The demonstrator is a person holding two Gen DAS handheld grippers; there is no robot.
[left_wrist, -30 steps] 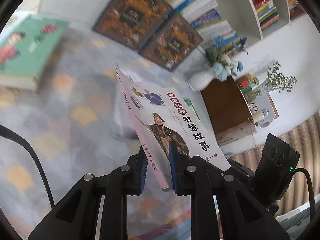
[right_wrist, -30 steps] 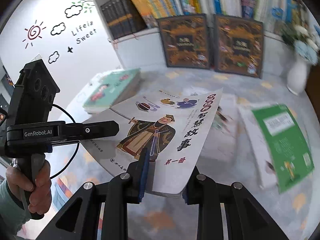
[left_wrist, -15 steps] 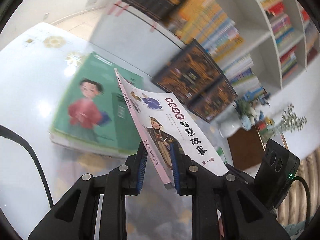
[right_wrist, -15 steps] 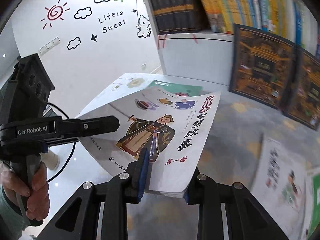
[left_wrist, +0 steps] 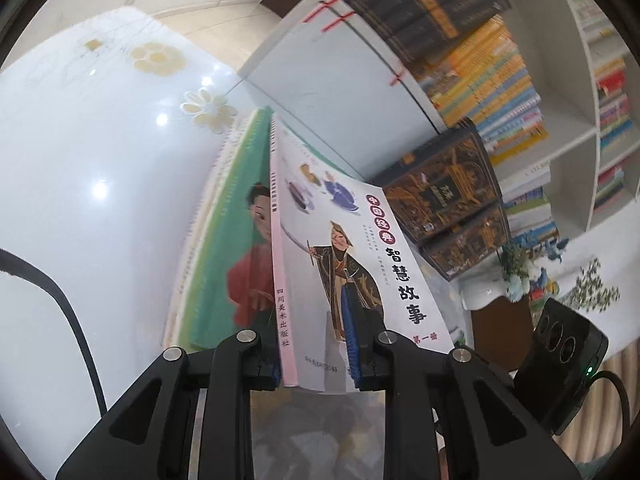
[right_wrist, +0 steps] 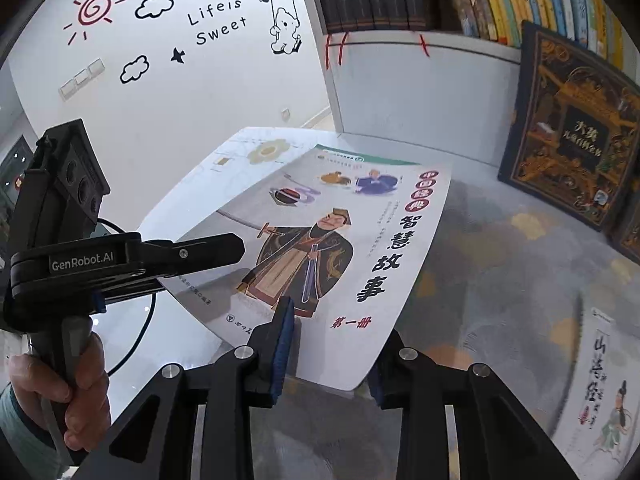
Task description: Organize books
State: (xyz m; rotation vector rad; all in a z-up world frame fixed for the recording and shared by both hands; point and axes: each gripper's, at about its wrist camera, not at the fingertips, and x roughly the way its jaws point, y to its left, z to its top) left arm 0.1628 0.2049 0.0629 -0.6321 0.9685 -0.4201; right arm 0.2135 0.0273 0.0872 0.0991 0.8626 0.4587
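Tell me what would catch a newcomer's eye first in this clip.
The white storybook with the robed figure on its cover, held in mid-air by both tools: the left hand-held gripper is clamped on its spine end, the right hand-held gripper on its lower edge. Just beyond it, the green book stack lies on the glossy white table, with two ornate dark books propped against the bookcase.

- The bench (left_wrist: 80, 168) is glossy white, mirroring ceiling lights.
- The paper storybook (right_wrist: 332, 248) has a smooth, satin cover.
- The left tongs (left_wrist: 314, 344) are matt black plastic with ribbed blue pads (left_wrist: 352, 332).
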